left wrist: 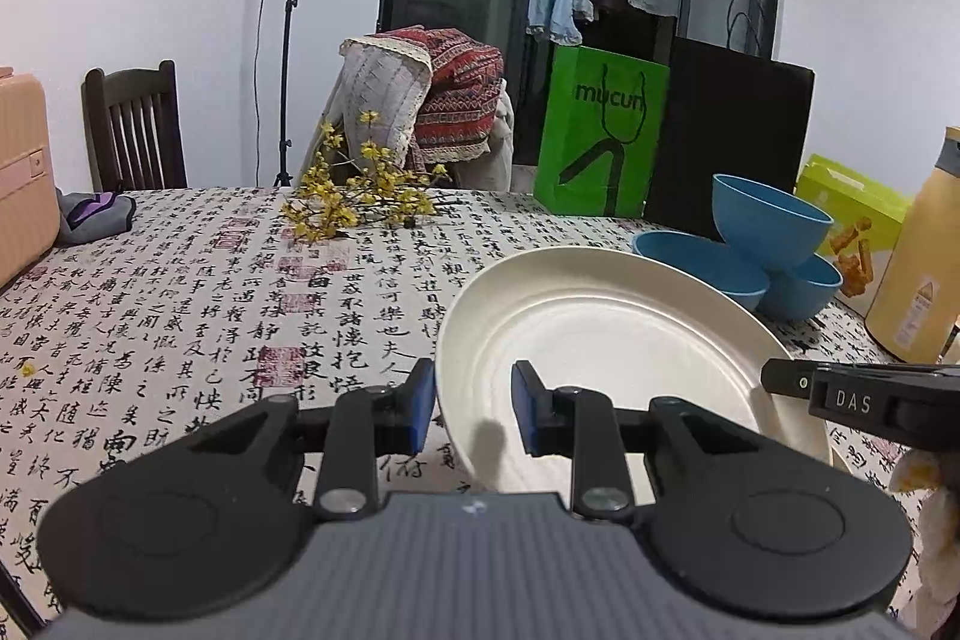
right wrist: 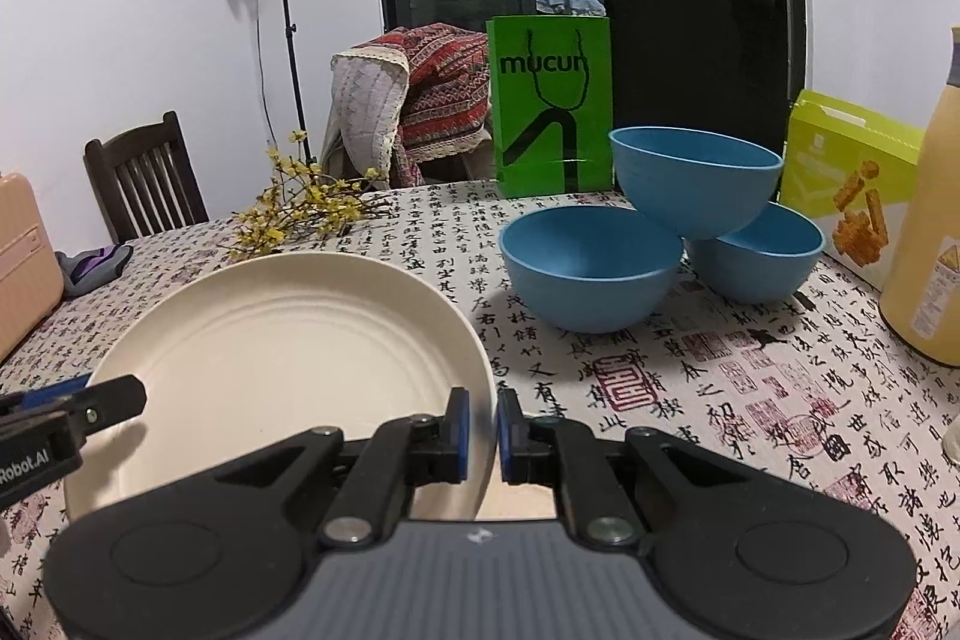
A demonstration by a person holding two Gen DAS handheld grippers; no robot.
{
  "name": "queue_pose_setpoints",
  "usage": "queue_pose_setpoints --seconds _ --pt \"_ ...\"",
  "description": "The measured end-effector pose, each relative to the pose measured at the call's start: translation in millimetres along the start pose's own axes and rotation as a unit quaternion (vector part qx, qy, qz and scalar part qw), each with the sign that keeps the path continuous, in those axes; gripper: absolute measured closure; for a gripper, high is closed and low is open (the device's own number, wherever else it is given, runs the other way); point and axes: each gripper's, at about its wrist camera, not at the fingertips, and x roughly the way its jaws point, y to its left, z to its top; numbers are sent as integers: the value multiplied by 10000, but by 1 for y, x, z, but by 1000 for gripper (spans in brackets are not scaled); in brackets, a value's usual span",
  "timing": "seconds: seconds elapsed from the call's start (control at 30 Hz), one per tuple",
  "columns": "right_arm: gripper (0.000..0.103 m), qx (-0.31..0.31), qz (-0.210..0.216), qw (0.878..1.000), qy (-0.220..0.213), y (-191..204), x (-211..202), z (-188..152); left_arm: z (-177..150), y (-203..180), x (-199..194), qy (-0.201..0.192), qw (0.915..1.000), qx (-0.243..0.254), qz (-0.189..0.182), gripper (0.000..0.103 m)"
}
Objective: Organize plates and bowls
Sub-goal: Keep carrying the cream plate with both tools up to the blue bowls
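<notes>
A cream plate (left wrist: 606,322) is held by both grippers over the calligraphy tablecloth. My left gripper (left wrist: 474,388) is shut on its left rim, one blue pad outside the edge and the other over the plate's face. My right gripper (right wrist: 485,412) is shut tight on the plate's (right wrist: 288,340) right rim. Each gripper also shows in the other's view, the right gripper (left wrist: 780,379) at the right and the left gripper (right wrist: 102,394) at the left. Three blue bowls stand beyond the plate on the right: two on the cloth (right wrist: 591,274) (right wrist: 762,256) and a third (right wrist: 696,178) tilted on top of them.
A green paper bag (right wrist: 549,100) and a black bag (right wrist: 699,58) stand behind the bowls. A yellow bottle (right wrist: 927,232) and a snack box (right wrist: 852,178) line the right edge. Yellow flowers (right wrist: 300,208) lie at the far middle, and a pink case (right wrist: 24,256) stands at the left.
</notes>
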Motion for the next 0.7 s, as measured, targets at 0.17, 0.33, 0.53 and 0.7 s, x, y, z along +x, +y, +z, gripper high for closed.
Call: queue_pose_setpoints --seconds 0.17,0.33,0.53,0.7 --pt "93 78 -42 10000 2 -10 -4 -4 -4 -11 1 47 9999 74 -58 75" --pt "93 116 -96 9999 -3 -21 -7 -9 -9 -21 2 90 9998 131 -105 75" --pt "93 154 -144 9998 -36 -31 -15 -14 -14 -31 2 128 9996 189 -159 75" --pt "93 177 -192 9996 -49 -38 -21 -20 -19 -38 1 154 9994 243 -207 75"
